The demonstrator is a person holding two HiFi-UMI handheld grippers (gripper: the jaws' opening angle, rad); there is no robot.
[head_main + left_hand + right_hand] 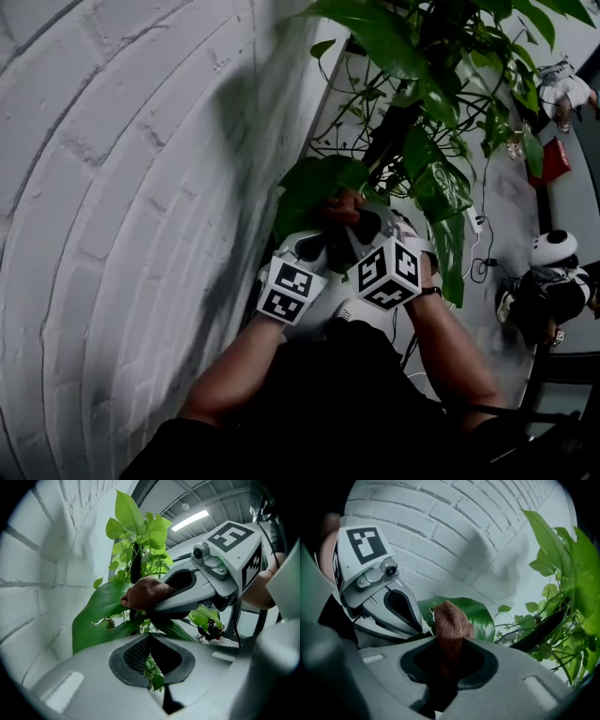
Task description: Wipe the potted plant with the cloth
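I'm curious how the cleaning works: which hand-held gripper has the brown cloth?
The right hand-held gripper: the brown cloth sticks up from between its jaws. The left hand-held gripper has no cloth.

The left forearm (pixel 234 366) and right forearm (pixel 455 356) are stretched up from the bottom of the frame. The grippers are held side by side at centre. The left gripper (pixel 152 656) is closed up, and the right gripper (pixel 450 656) is clamped on the cloth (pixel 450 620).
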